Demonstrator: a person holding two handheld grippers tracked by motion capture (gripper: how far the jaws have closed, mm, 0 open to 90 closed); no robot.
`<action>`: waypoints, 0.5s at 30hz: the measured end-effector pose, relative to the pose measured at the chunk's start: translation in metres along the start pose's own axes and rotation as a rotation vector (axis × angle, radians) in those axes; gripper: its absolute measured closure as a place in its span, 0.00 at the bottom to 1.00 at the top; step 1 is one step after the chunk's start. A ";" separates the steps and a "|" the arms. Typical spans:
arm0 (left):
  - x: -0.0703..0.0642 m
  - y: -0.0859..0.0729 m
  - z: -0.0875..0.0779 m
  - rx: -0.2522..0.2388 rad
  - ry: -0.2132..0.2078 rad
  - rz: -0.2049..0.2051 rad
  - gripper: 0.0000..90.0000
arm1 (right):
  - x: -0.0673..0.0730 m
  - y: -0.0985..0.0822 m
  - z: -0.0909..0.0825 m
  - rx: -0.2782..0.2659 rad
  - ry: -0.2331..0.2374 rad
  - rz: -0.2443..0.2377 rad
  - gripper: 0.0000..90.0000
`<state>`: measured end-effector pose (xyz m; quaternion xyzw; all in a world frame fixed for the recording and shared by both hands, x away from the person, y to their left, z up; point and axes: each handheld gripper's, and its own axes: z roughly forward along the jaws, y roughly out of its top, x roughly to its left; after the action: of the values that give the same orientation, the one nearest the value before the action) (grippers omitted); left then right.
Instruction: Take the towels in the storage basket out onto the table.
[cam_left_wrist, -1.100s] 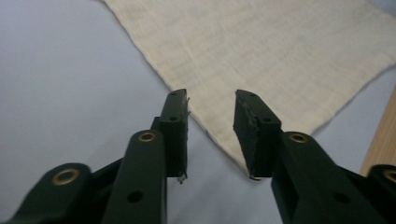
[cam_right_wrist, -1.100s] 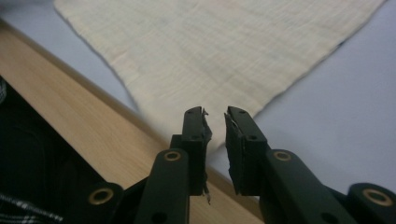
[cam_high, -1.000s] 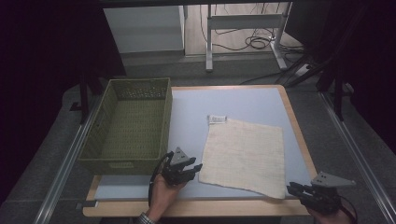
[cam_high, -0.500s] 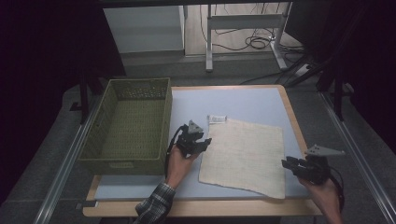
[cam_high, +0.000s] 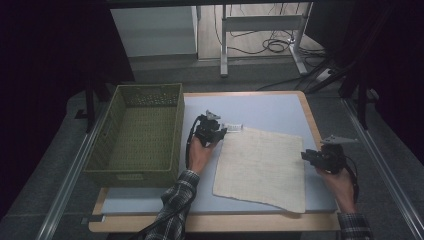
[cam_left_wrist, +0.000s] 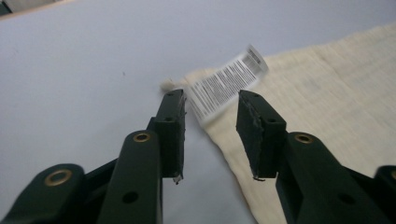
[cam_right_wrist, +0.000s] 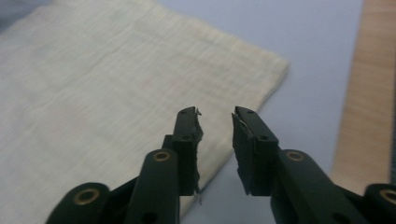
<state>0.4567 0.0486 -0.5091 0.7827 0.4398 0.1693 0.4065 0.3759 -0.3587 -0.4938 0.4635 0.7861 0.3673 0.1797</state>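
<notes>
On the desk (cam_high: 260, 107) the cloth (cam_high: 262, 167) lies between both grippers, left gripper (cam_high: 216, 131) at its tagged far corner, right gripper (cam_high: 312, 156) beside the right edge, both jaws open, gripping nothing.

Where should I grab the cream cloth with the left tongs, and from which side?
Probably the far-left corner of the cream cloth, where the white label sticks out. It lies flat, so come in low from the basket side; the left tongs already stand open around that corner.
</notes>
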 end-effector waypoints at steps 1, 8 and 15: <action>0.004 0.006 0.005 0.002 0.012 0.002 0.71 | -0.009 0.007 0.004 -0.012 -0.016 0.018 0.84; 0.004 0.024 0.026 0.025 0.030 0.051 0.70 | -0.026 0.028 0.025 -0.008 -0.046 0.036 0.86; 0.005 0.024 0.050 0.054 0.039 0.052 0.60 | -0.036 0.040 0.051 0.029 -0.099 0.040 0.77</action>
<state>0.5040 0.0220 -0.5209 0.8012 0.4315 0.1833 0.3719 0.4492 -0.3568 -0.5002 0.4992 0.7721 0.3360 0.2041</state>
